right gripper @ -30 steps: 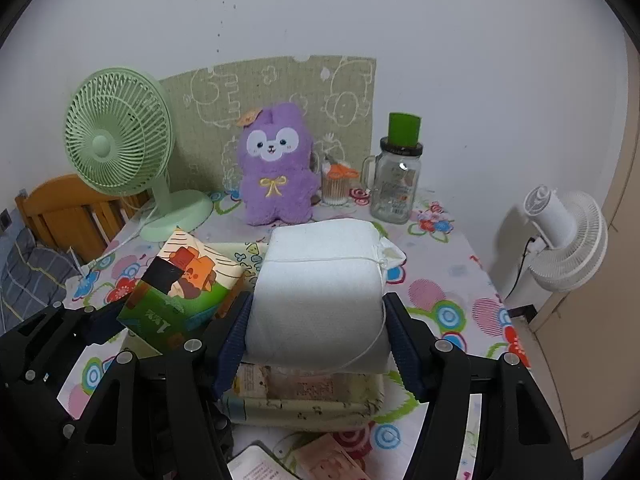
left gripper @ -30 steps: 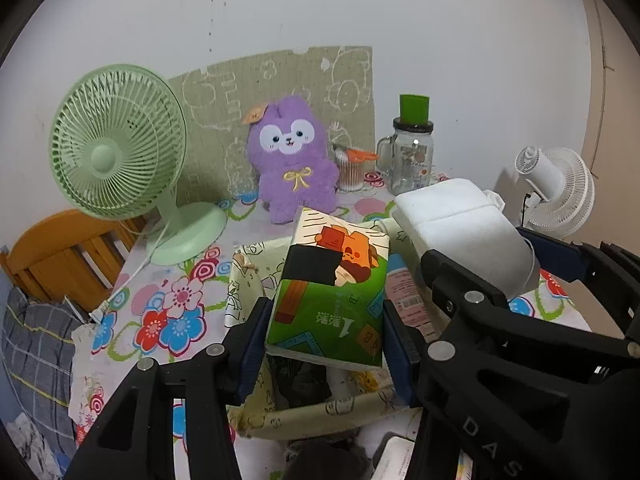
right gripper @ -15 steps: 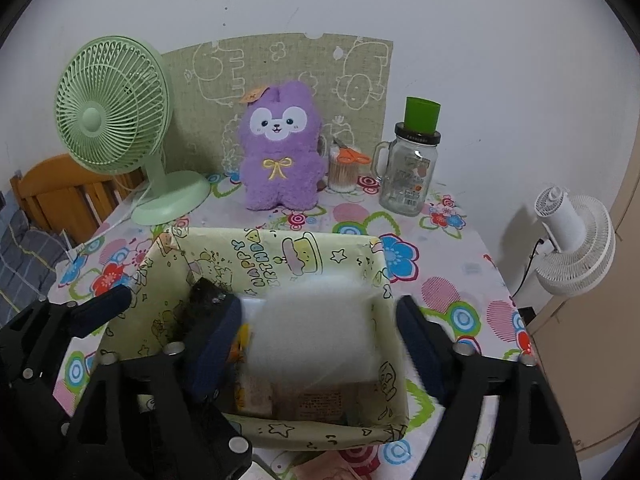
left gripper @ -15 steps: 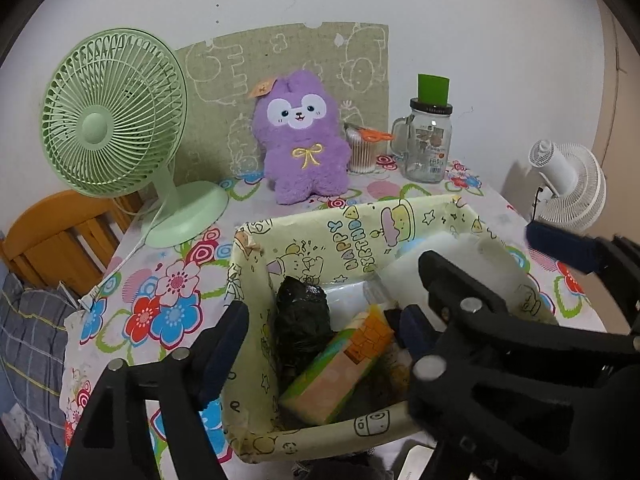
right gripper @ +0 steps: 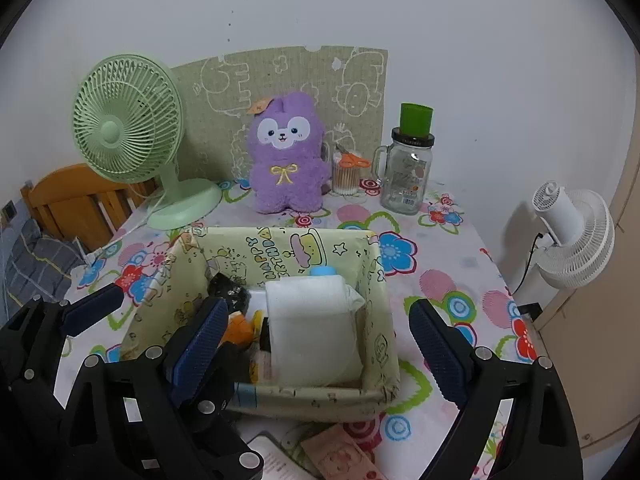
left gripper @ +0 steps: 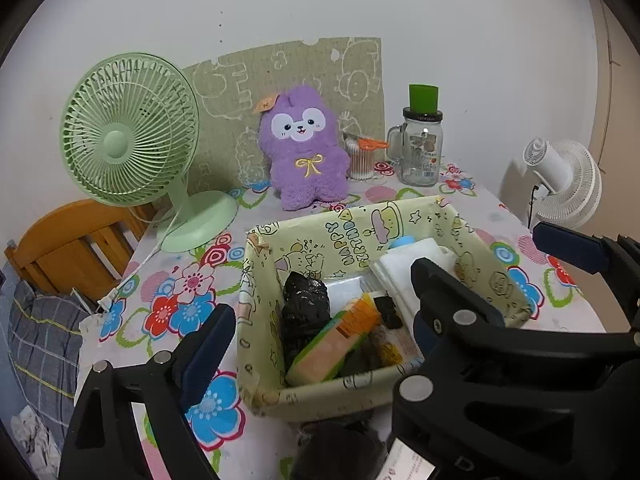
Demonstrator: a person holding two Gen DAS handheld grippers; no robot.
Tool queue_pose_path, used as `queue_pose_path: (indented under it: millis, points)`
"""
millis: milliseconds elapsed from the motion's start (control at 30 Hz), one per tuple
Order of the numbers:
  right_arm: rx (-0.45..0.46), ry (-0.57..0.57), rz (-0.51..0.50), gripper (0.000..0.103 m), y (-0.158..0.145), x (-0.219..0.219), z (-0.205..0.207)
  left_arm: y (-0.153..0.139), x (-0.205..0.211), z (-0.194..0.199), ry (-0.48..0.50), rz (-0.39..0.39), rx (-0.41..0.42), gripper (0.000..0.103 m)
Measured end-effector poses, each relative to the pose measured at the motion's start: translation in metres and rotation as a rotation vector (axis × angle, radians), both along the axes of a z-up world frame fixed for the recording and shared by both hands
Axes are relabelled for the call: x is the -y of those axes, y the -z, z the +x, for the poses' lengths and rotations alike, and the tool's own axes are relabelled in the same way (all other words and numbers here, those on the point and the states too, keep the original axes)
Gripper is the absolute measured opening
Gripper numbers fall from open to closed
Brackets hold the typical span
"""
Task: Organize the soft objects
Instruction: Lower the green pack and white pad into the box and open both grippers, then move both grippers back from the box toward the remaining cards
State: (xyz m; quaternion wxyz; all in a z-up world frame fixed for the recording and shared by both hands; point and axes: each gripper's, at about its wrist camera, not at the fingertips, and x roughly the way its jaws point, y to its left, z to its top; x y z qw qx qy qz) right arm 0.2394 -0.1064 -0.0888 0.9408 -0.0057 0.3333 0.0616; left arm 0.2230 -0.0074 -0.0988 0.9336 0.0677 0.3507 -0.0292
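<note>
A yellow-green cartoon-print fabric box (left gripper: 340,232) (right gripper: 376,280) stands on the flowered table. Inside lie a green and orange tissue pack (left gripper: 332,346) (right gripper: 240,326), a white tissue pack (left gripper: 404,264) (right gripper: 312,328) and a black bundle (left gripper: 306,308) (right gripper: 230,292). My left gripper (left gripper: 316,344) is open and empty above the box's near side. My right gripper (right gripper: 316,348) is open and empty just above the white pack. A purple plush rabbit (left gripper: 306,148) (right gripper: 286,156) sits behind the box.
A green desk fan (left gripper: 132,140) (right gripper: 132,136) stands at the back left. A glass jar with green cap (left gripper: 420,140) (right gripper: 408,164) and a cotton swab cup (right gripper: 346,174) stand at the back right. A white fan (right gripper: 572,232) is off the table's right edge. Pink and white packets (right gripper: 340,456) lie near me.
Both grippers opened and let go of their packs. The green and orange pack and the white pack dropped into the box. Both grippers drew back a little.
</note>
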Motion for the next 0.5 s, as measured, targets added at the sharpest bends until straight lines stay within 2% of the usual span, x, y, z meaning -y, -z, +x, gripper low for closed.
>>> queue_pose_path:
  millis: [500]
  points:
    - [0.06,0.012,0.007,0.094,-0.03,0.011,-0.058,-0.027,0.009,-0.051,0.015,-0.003,0.036,0.093]
